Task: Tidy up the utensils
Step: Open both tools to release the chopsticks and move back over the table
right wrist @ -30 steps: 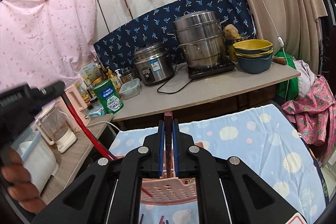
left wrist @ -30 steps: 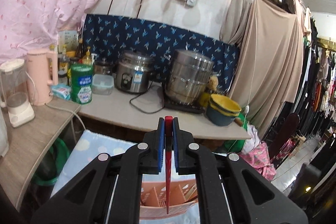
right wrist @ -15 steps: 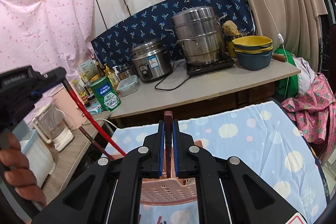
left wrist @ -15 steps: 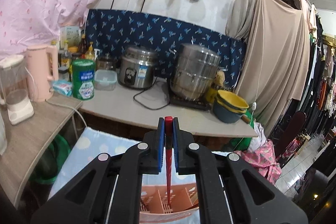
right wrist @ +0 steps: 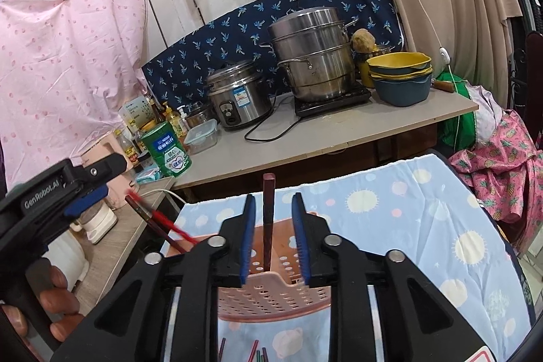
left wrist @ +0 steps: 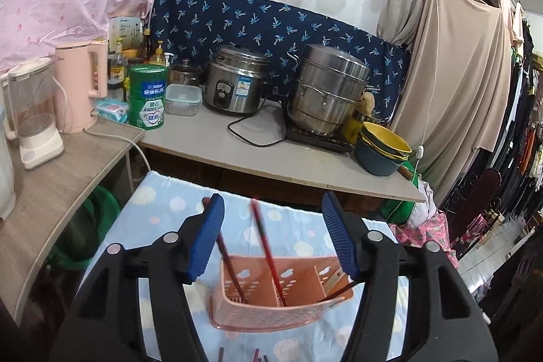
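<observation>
Currently, the left gripper stands spread wide, holding nothing; the right gripper is parted, a dark chopstick loose between its pads; both hover over the pink basket; risk: a brushing finger could tip the basket.

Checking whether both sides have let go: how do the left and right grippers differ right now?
The left gripper gapes wide; the right gripper is open more narrowly. A red chopstick leans between the left one's fingers, while a darker chopstick stands upright between the right one's. Both touch nothing, and both chopsticks sit in the pink basket.
</observation>
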### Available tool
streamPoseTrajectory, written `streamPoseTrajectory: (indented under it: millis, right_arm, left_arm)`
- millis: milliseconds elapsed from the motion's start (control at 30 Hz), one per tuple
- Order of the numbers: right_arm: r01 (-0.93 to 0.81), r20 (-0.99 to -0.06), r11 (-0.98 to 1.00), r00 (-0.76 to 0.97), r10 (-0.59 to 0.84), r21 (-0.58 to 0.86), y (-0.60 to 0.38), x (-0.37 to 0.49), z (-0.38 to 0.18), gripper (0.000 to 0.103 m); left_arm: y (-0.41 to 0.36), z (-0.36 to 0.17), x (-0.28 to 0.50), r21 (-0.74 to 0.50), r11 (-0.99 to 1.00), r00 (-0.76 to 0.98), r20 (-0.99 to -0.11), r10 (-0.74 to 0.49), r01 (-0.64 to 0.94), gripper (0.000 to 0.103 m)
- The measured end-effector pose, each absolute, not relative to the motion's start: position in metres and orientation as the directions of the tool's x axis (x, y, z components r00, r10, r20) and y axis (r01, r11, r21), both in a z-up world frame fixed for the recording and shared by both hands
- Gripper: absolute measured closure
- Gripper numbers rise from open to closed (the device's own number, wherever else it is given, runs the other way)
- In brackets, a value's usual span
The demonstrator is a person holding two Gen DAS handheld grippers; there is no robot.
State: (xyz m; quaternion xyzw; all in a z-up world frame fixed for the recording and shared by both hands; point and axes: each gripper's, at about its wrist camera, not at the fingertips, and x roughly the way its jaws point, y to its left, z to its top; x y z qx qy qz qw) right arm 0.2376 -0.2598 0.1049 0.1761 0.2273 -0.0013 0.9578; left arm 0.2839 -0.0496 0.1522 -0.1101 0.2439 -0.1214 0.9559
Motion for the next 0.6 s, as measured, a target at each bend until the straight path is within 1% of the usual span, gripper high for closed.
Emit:
streamPoseTrajectory:
  millis: [167, 367, 600]
  right_arm:
    - [0.081, -0.427, 0.937, 0.901, 0.077, 0.339, -0.261, 0.21, 0.108, 0.071]
    - [0.091, -0.458, 0.928, 0.884, 0.092, 0.362, -0.261, 0.17, 0.093, 0.07]
    - [0.095, -0.516, 0.927, 0.849, 0.116, 0.364, -0.251, 0.125, 0.067, 0.07]
  left_arm:
    - [-0.043, 0.144, 0.259, -0.245, 0.953, 0.837, -0.472, -0.278, 0.179, 0.038]
    - [-0.038, 0.123, 0.224, -0.225, 0.958, 0.792, -0.545, -0.276, 0.18, 0.038]
    - [-0.047, 0.098, 0.18, -0.158, 0.969, 0.736, -0.63, -0.246, 0.189, 0.037]
